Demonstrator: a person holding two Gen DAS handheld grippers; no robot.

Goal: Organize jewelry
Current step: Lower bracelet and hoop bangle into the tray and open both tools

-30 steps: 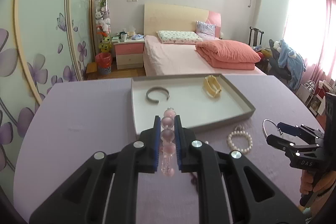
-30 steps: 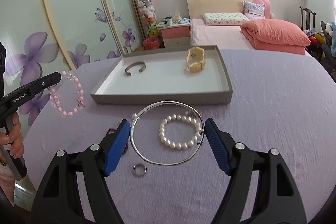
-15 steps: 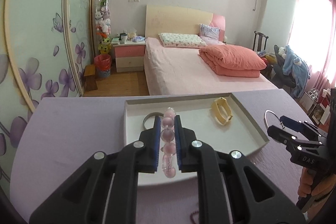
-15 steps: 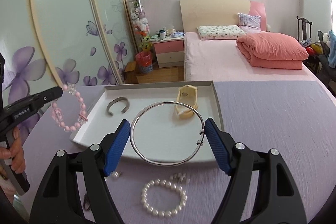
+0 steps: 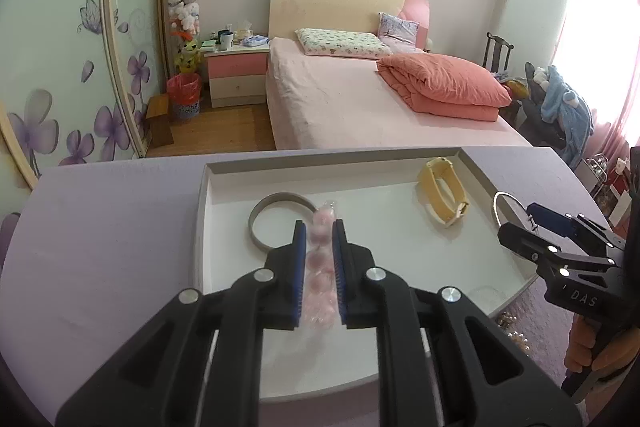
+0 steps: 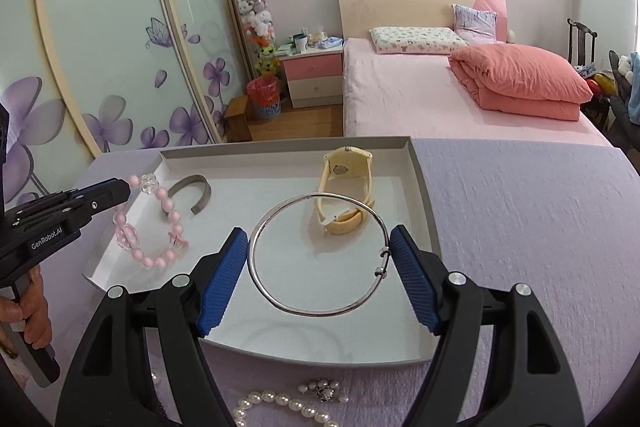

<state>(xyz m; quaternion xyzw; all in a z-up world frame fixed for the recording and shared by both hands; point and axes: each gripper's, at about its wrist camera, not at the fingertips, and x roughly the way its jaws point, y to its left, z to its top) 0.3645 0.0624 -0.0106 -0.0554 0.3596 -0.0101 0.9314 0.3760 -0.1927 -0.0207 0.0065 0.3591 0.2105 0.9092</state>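
Over the tray [image 6: 422,183], the left gripper [image 5: 319,259] pinches a pink bead bracelet [image 6: 154,227] above the grey cuff [image 6: 192,193]; the right gripper [image 6: 320,267] clamps a silver bangle [image 6: 316,255] beside the watch [image 6: 346,191]. Both pieces look ready for lowering and release, while pearls [image 6: 280,405] wait on the table.

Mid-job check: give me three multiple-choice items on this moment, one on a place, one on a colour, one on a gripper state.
1. The yellow watch lies:
A. in the tray
B. on the purple cloth
C. in a gripper

2. The beaded bracelet in the left gripper is:
A. white
B. pink
C. green

3. The right gripper is:
A. open and empty
B. shut on the silver bangle
C. shut on the pearl bracelet

Key: 1 A, it rests on the tray floor; 2 B, pink beads hang from the fingers; 3 B, both pads press the bangle's rim.
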